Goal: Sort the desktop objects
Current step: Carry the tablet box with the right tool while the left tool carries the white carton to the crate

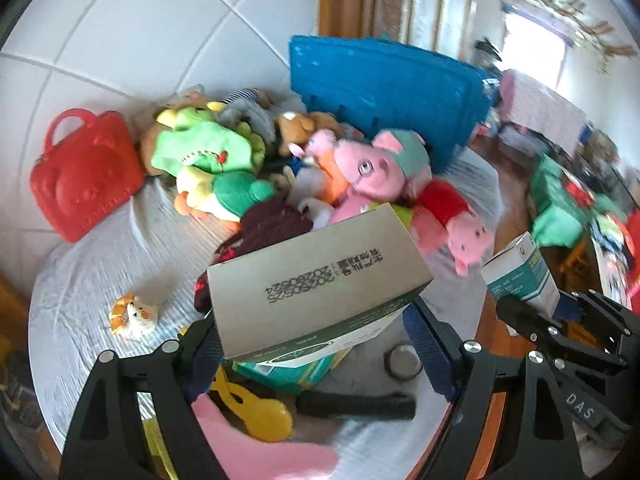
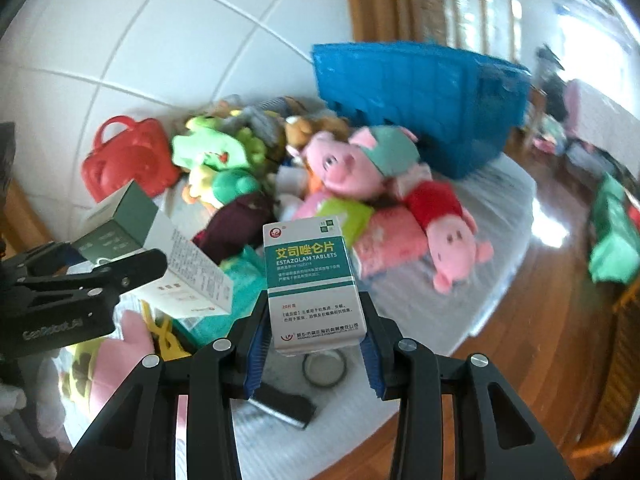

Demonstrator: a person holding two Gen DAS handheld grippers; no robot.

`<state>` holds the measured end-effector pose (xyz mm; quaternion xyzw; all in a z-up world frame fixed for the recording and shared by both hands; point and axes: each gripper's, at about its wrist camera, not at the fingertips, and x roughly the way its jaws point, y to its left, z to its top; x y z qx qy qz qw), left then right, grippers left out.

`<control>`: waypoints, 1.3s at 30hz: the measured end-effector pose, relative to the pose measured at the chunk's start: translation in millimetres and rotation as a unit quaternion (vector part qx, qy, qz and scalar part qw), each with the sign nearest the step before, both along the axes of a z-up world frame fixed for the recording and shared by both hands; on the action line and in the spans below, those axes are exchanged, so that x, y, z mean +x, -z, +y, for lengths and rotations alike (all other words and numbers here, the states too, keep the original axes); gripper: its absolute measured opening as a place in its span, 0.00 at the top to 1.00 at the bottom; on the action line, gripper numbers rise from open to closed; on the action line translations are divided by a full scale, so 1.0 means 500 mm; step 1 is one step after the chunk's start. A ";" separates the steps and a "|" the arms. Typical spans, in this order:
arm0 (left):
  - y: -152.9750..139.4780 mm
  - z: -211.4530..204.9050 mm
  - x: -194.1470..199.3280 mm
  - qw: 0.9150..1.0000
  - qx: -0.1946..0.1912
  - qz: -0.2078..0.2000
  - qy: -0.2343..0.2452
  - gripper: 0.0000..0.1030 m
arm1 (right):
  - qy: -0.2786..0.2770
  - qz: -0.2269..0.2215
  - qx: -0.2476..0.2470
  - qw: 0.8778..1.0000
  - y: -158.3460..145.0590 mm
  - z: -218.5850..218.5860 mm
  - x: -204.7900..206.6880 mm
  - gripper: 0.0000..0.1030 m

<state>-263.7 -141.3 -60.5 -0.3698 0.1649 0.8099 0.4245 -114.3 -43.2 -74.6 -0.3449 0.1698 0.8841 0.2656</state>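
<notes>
Gripping "ESTAZOLAM TABLETS" box (image 2: 314, 284), right tool (image 2: 316, 344)

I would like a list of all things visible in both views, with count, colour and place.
blue basket: one, blue, back of table, against the wall
red toy bag: one, red, left by the wall
plush toys: a pile, pink, green, brown, table centre
small tiger toy: one, orange-white, front left
tape roll: one, grey, near front edge
large box: one, white-green, in left gripper
tablet box: one, white-teal, in right gripper
</notes>
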 end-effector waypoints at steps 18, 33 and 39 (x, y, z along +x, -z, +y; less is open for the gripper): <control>-0.083 0.215 -0.054 0.998 0.024 0.023 -0.050 0.19 | -0.084 0.021 0.038 0.996 -0.102 0.249 -0.103 0.62; -0.163 0.522 -0.074 0.993 0.044 0.061 -0.089 0.19 | -0.124 0.049 0.064 0.989 -0.202 0.558 -0.144 0.62; -0.233 0.652 -0.081 0.987 0.058 0.076 -0.131 0.19 | -0.154 0.068 0.073 0.983 -0.255 0.724 -0.140 0.62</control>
